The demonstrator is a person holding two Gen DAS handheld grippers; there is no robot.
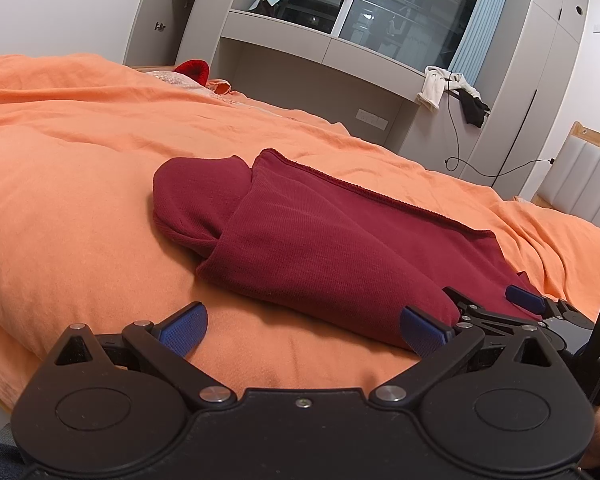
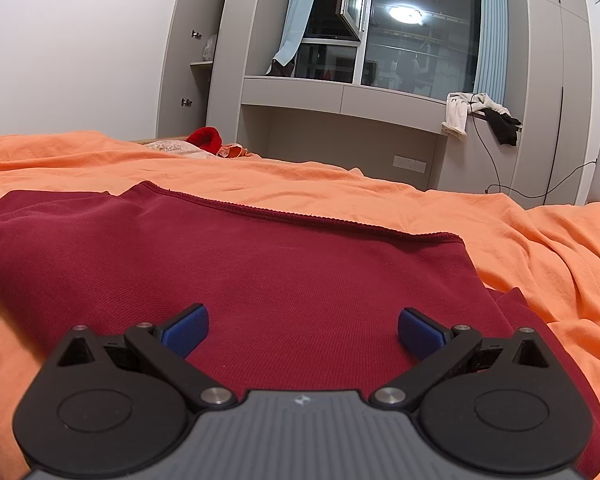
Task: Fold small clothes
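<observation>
Home bedroom — orange duvet [image 2: 340, 184] on bed, grey built-in wardrobes [image 2: 556, 80], curtained window [image 2: 412, 28]

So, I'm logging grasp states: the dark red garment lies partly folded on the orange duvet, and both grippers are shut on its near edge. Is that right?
Not quite. The dark red garment does lie partly folded on the orange duvet, but both wrist views show the jaws spread wide: the left gripper and right gripper are open, gripping nothing.

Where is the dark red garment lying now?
The dark red garment lies folded on the orange bedcover, straight ahead of the right gripper and ahead-right of the left gripper.
</observation>
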